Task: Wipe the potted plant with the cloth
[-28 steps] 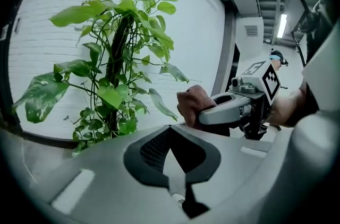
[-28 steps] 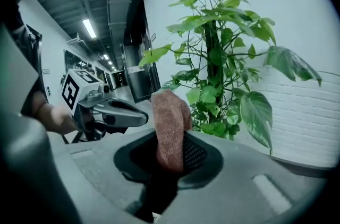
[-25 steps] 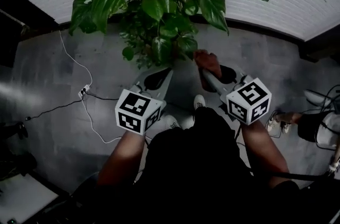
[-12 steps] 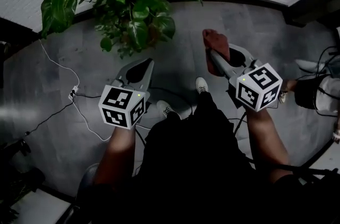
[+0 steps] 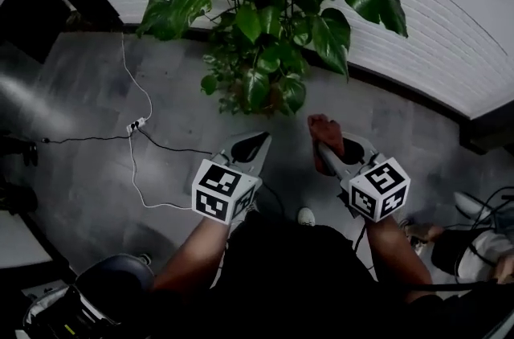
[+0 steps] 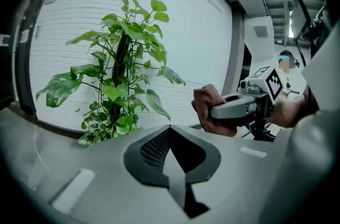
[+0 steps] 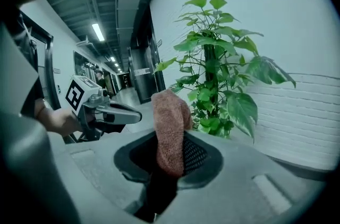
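The potted plant [image 5: 273, 16] with broad green leaves stands by the white brick wall, and its pot is hidden under the foliage. It also shows in the left gripper view as a tall leafy stem [image 6: 119, 85] and in the right gripper view [image 7: 212, 79]. My right gripper [image 5: 321, 140] is shut on a reddish-brown cloth [image 5: 325, 130], which sticks up out of its jaws [image 7: 170, 132], just short of the lowest leaves. My left gripper [image 5: 255, 138] is shut with nothing in it, a little left of the right one and below the plant.
A white cable and socket strip [image 5: 132, 124] trail across the grey floor at the left. The brick wall [image 5: 450, 24] curves behind the plant. A dark round seat [image 5: 112, 281] is at the bottom left, with shoes and cables [image 5: 474, 209] at the right.
The head view has swung, so the plant now sits top centre instead of top left. Both grippers keep their pose side by side, and the right one still holds the cloth below the leaves.
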A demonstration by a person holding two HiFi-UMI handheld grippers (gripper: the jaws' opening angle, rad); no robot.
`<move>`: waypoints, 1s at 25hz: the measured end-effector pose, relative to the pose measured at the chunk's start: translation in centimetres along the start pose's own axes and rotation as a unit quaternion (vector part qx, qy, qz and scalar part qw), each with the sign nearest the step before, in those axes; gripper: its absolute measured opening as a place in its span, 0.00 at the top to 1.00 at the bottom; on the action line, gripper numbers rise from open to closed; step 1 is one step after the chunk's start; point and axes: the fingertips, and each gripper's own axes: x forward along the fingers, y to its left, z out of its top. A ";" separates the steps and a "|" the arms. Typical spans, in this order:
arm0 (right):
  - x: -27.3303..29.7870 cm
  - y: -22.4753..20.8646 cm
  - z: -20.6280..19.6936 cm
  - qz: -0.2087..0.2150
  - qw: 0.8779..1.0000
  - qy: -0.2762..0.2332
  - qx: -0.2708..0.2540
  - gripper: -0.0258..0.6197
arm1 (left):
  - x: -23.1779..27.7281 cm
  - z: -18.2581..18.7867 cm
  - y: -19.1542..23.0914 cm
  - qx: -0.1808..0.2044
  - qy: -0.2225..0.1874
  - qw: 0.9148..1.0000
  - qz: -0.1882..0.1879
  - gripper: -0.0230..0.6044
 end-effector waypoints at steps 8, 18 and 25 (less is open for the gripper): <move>-4.9 -1.2 -2.2 0.059 0.998 0.011 -0.025 0.86 | -0.6 -1.7 -6.0 -0.031 -0.018 0.997 0.072 0.94; -9.4 -3.5 -7.1 0.076 0.997 0.021 -0.021 0.86 | 0.9 -5.5 -11.7 -0.050 -0.004 0.993 0.109 0.94; -11.1 -4.9 -8.7 0.066 0.998 0.019 -0.011 0.86 | 2.1 -5.6 -13.9 -0.040 0.002 0.994 0.098 0.94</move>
